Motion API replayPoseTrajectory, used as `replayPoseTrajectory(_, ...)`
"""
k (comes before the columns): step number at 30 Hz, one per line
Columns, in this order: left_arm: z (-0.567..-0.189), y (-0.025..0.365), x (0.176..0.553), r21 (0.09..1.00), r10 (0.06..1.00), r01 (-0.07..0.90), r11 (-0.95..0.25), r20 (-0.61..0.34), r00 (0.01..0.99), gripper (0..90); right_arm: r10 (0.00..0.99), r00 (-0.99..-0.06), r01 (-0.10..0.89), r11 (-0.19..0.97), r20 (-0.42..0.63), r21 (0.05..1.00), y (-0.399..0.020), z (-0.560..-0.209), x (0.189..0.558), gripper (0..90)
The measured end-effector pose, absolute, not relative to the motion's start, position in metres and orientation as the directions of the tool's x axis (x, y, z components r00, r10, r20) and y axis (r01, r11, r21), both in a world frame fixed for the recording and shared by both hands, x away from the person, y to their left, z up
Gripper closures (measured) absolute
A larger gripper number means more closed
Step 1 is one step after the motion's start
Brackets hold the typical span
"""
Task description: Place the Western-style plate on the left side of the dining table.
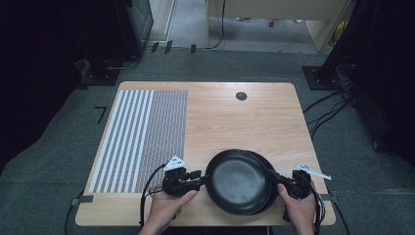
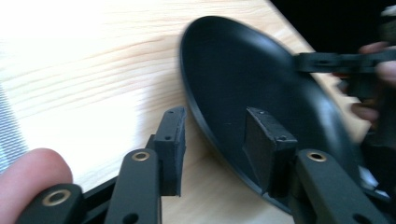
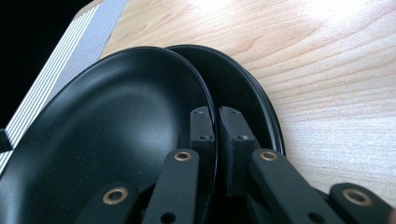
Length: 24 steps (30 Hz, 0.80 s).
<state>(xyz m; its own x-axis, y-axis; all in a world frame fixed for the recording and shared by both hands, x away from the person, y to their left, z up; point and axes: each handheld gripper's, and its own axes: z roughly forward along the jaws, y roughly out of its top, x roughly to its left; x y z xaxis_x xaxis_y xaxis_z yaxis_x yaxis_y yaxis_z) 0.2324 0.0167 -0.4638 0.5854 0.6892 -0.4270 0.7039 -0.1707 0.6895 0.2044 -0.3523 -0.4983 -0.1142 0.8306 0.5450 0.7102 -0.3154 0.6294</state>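
Two black round plates sit near the table's front edge. The upper plate [image 1: 238, 180] [image 3: 116, 130] [image 2: 243, 79] overlaps the lower plate [image 1: 268, 169] [image 3: 247, 88] and is shifted to its left. My right gripper [image 1: 274, 177] [image 3: 217, 126] is shut on the upper plate's right rim, with one pad inside the rim and one under it. At the plate's left rim, my left gripper [image 1: 201, 177] [image 2: 218, 149] straddles the edge. Its jaws stand apart and the pads [image 2: 266, 140] do not press on the plate.
A grey and white striped mat [image 1: 142, 137] covers the left part of the wooden table [image 1: 235, 117]. A small dark round disc [image 1: 241, 96] lies near the far edge. Cables run over the floor to the right of the table.
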Motion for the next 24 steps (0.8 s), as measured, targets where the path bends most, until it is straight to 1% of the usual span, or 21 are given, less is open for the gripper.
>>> replayPoseTrajectory(1,-0.466,0.016,0.233,0.68,0.683,0.712,-0.176,-0.437,0.586,55.8,0.83,-0.114,0.71,-0.316,0.545,0.629,-0.352,-0.498,0.205,85.1)
replayPoseTrajectory(4,-0.473,0.011,0.234,0.658,0.668,0.731,-0.18,-0.464,0.582,54.6,0.836,-0.117,0.707,-0.309,0.537,0.636,-0.351,-0.498,0.204,85.0)
replayPoseTrajectory(9,-0.482,0.012,0.238,0.617,0.639,0.776,-0.132,-0.545,0.542,54.3,0.84,-0.117,0.704,-0.306,0.53,0.641,-0.35,-0.498,0.204,85.0)
replayPoseTrajectory(14,-0.483,0.011,0.237,0.609,0.61,0.783,-0.123,-0.576,0.544,58.0,0.835,-0.118,0.703,-0.312,0.538,0.639,-0.351,-0.499,0.204,85.1)
replayPoseTrajectory(16,-0.483,0.009,0.236,0.608,0.616,0.781,-0.139,-0.565,0.55,59.3,0.833,-0.116,0.702,-0.317,0.541,0.638,-0.351,-0.499,0.204,85.1)
replayPoseTrajectory(18,-0.484,0.009,0.237,0.595,0.611,0.793,-0.134,-0.58,0.538,60.5,0.831,-0.115,0.701,-0.32,0.544,0.637,-0.351,-0.5,0.204,85.2)
replayPoseTrajectory(22,-0.482,0.012,0.236,0.595,0.623,0.794,-0.128,-0.574,0.531,66.5,0.825,-0.116,0.698,-0.329,0.553,0.636,-0.351,-0.501,0.204,85.3)
replayPoseTrajectory(24,-0.479,0.013,0.235,0.597,0.627,0.793,-0.122,-0.573,0.528,67.6,0.82,-0.119,0.701,-0.329,0.56,0.632,-0.351,-0.501,0.205,85.2)
